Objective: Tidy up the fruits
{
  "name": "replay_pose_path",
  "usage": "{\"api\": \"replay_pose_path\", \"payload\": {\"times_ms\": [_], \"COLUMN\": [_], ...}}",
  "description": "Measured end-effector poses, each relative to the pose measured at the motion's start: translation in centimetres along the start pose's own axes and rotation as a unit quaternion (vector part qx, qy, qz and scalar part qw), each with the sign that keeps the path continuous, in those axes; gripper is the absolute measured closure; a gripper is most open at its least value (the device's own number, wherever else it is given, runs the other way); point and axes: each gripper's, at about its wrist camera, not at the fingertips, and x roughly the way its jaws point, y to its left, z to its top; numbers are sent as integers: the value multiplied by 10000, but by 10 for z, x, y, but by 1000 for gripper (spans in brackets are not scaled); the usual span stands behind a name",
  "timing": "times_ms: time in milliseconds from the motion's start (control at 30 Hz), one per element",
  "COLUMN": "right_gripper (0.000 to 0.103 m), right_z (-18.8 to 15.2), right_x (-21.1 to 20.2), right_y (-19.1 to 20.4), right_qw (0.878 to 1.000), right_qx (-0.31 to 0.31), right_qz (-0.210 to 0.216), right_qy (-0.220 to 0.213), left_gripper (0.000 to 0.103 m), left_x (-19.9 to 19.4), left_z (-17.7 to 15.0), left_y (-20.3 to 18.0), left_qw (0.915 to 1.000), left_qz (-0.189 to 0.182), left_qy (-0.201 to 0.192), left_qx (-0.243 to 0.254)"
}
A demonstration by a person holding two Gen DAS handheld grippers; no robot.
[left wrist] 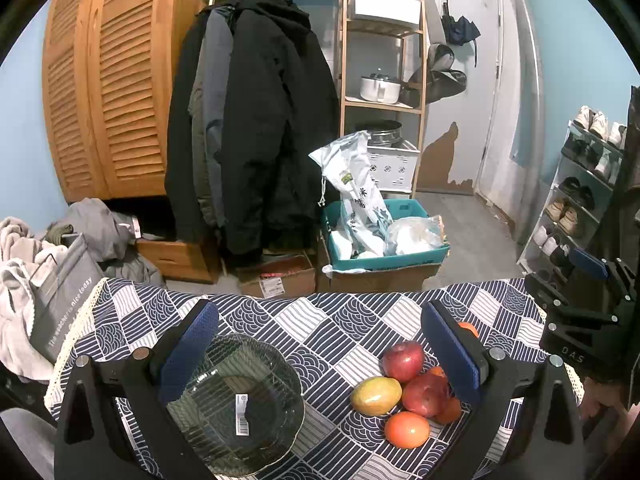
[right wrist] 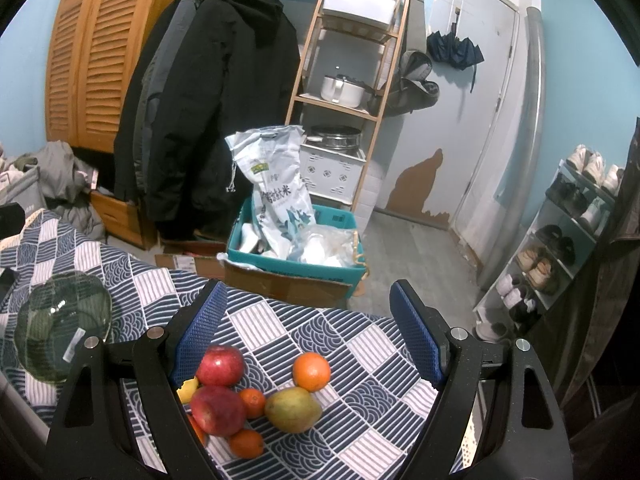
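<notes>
Between right claw (right wrist: 308, 332) fingers — fruits (right wrist: 256, 396)

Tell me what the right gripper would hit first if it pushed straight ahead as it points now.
Probably the orange lying between the open fingers of the right gripper, or bare tablecloth beside it; depth is unclear.

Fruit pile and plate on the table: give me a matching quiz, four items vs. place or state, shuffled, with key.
Items
1. glass plate
2. mango
3. lone orange
4. left gripper

Place or state
A. open, holding nothing
B. sits apart from the pile, toward the far table edge
C. holds no fruit, bears a white barcode sticker
D. green-yellow, lying beside the red apples

Pairs: 1-C, 2-D, 3-B, 4-A
</notes>
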Motion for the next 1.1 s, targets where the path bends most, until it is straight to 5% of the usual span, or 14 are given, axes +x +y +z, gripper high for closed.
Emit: {"api": "replay_pose_path", "payload": {"times_ms": [1100], "right_gripper": [21], "right_z": [1], "right_x": [-1], "right_y": [0], "right_qw": [10000], "right_qx": [-29], "right_qz": [-23], "right_qy": [2], "left_gripper": [1], "left_x": [0], "left_z": [0], "left_y": [1], "left_qw": [10000], "left_qz": [-12], "left_qy": [6], "left_qx": [-11]}}
